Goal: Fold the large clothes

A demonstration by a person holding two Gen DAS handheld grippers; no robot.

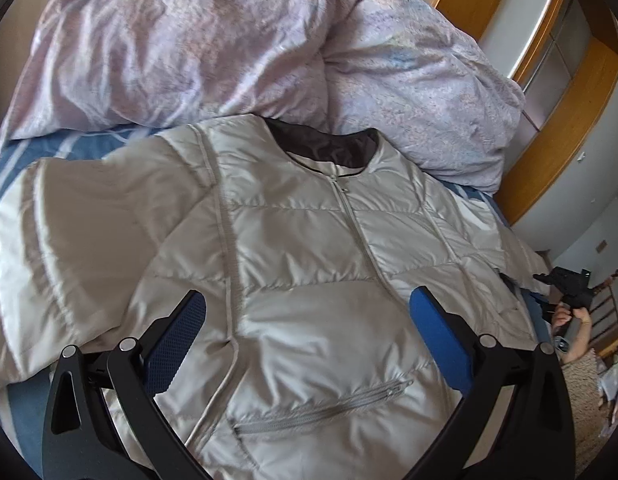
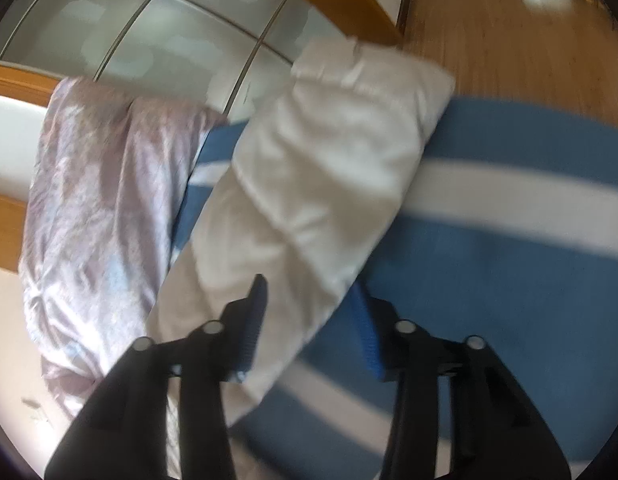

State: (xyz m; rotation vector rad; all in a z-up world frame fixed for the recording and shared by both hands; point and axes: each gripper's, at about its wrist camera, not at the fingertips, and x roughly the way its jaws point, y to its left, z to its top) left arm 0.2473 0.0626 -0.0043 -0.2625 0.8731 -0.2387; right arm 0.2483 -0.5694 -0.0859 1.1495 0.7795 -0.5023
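Observation:
A pale grey puffer jacket (image 1: 309,248) lies face up on the bed, zipped, dark collar lining at the far end, its left sleeve (image 1: 69,240) spread out to the left. My left gripper (image 1: 307,316) is open and empty, held above the jacket's lower front with a blue pad on either side. In the right wrist view the jacket's other sleeve (image 2: 309,184) lies across the blue and white striped sheet (image 2: 509,240). My right gripper (image 2: 313,312) is open around the sleeve's near part; the view is blurred and contact is unclear. The right gripper also shows in the left wrist view (image 1: 565,284).
A crumpled lilac duvet (image 1: 237,40) is heaped at the far end of the bed and shows at the left in the right wrist view (image 2: 93,208). A wooden bed frame (image 1: 557,152) and wardrobe panels (image 2: 149,32) lie beyond. Wooden floor (image 2: 509,32) is at the right.

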